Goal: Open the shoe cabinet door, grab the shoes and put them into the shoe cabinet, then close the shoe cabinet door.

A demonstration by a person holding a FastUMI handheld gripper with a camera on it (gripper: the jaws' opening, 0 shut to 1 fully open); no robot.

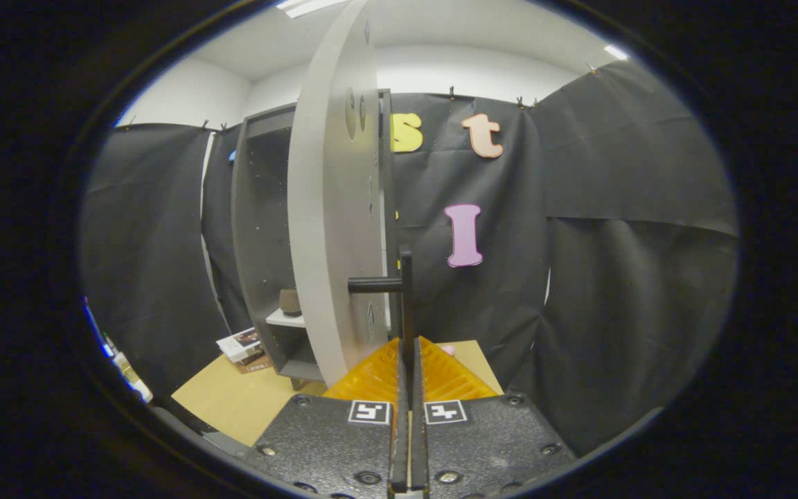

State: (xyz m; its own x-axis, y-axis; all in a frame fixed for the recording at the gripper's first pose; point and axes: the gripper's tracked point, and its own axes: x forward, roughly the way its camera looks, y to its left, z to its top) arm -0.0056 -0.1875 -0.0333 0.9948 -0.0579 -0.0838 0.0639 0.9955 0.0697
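At the far left, a small stack of printed booklets (241, 344) lies on the pale wooden desk (246, 402), just beside the foot of the tall grey shoe cabinet (260, 229). The cabinet stands open, and a dark rounded shoe (290, 303) rests on a white shelf (287, 319) inside it. To the right, the grey flat-panel cabinet door (333, 208) is swung out and seen nearly edge-on. A thin black bar handle (406, 298) stands off its face on a short post. The tongs (408, 360) are drawn narrow around the lower end of that bar, both fingers seeming to press on it. The door looks stiff and fairly light on its hinges. The slim, smooth handle is the place to hold, gripped squarely so it does not slip.
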